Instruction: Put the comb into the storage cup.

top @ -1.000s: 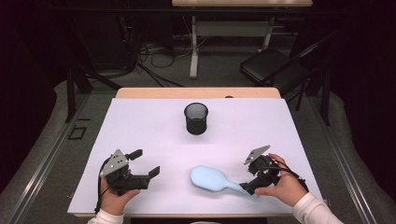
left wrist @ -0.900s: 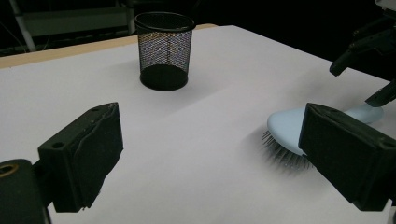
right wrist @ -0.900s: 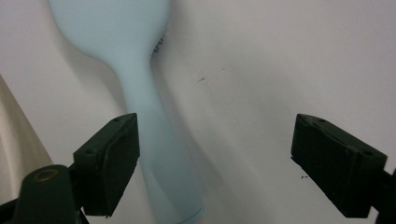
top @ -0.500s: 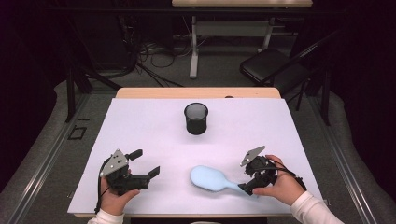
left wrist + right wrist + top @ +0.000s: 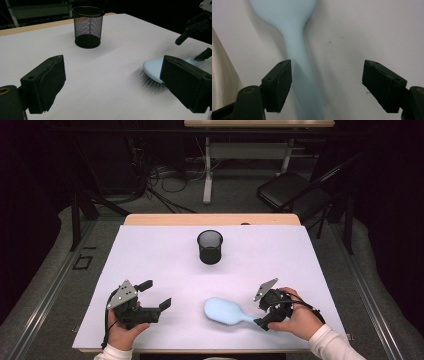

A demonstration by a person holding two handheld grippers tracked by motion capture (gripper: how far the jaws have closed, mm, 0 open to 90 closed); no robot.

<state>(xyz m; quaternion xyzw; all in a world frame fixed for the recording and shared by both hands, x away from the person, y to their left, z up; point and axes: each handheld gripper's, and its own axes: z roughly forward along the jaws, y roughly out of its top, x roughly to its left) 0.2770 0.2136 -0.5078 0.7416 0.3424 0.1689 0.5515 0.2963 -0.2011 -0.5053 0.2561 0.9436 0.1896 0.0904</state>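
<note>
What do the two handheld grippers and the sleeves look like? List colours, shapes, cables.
Both the left gripper and the right gripper are black, each with two blocky rectangular jaws and a grey three-cornered plate on top. A black cable trails from each. The person wears white sleeves.

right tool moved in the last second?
Yes. In the high view the right tool has dropped toward the table's near edge and closer to the hairbrush handle, while the mesh cup stays put.
</note>
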